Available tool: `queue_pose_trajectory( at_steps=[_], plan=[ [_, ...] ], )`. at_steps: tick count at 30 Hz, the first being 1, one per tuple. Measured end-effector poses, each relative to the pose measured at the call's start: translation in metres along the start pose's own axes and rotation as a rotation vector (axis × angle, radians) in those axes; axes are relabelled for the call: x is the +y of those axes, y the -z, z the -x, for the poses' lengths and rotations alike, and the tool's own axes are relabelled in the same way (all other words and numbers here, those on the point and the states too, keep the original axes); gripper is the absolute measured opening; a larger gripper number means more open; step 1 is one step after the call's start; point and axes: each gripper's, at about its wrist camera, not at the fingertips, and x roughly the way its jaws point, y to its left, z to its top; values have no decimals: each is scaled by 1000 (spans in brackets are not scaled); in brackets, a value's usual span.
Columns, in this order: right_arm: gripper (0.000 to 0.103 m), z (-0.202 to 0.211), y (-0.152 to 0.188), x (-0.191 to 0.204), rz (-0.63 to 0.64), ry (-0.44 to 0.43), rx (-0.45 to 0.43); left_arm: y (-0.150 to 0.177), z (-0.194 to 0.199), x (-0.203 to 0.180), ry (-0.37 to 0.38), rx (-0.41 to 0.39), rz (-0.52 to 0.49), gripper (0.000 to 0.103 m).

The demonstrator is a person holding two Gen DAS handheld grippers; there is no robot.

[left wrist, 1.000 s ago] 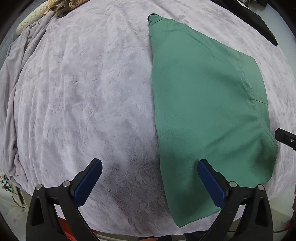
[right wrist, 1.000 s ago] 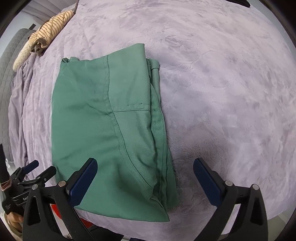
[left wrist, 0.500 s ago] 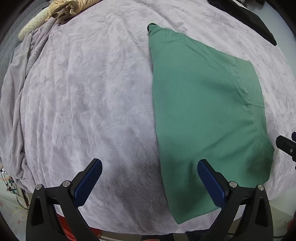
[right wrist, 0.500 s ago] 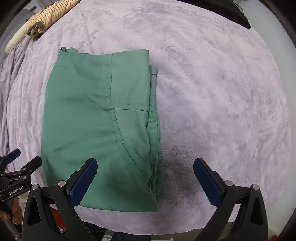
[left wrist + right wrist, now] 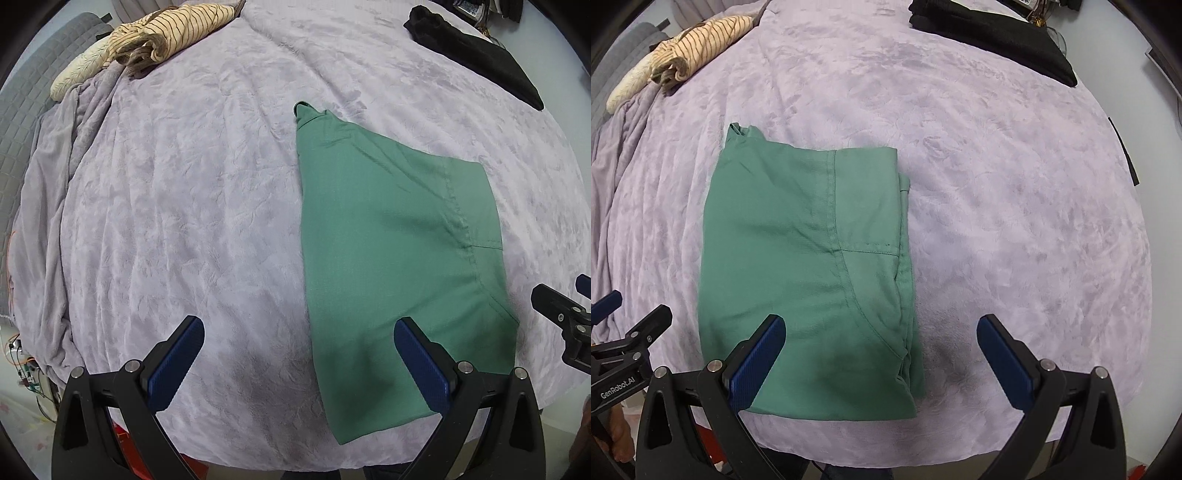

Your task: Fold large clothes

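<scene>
A green garment (image 5: pixel 391 258) lies folded into a flat rectangle on the lilac blanket; it also shows in the right wrist view (image 5: pixel 809 280). My left gripper (image 5: pixel 299 362) is open and empty, held above the bed's near edge, its right finger over the garment's near left part. My right gripper (image 5: pixel 881 354) is open and empty, above the garment's near right edge. The right gripper also shows at the right edge of the left wrist view (image 5: pixel 561 317). The left gripper also shows at the left edge of the right wrist view (image 5: pixel 624 343).
The lilac blanket (image 5: pixel 184 206) covers the bed. A striped beige garment (image 5: pixel 162 33) lies bunched at the far left, also seen in the right wrist view (image 5: pixel 698 40). A folded black garment (image 5: pixel 993 33) lies at the far right. The bed's near edge is just below the grippers.
Both grippers have drawn back and up from the garment, so more of the bed shows. The garment has not moved. Both grippers stay open.
</scene>
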Motion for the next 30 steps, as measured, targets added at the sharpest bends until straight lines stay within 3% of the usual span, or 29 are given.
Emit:
queue_pose_trajectory(
  at_steps=[30],
  plan=[
    [103, -3, 0, 5, 1, -1, 14, 3, -3, -2, -4, 15, 12, 103]
  ],
)
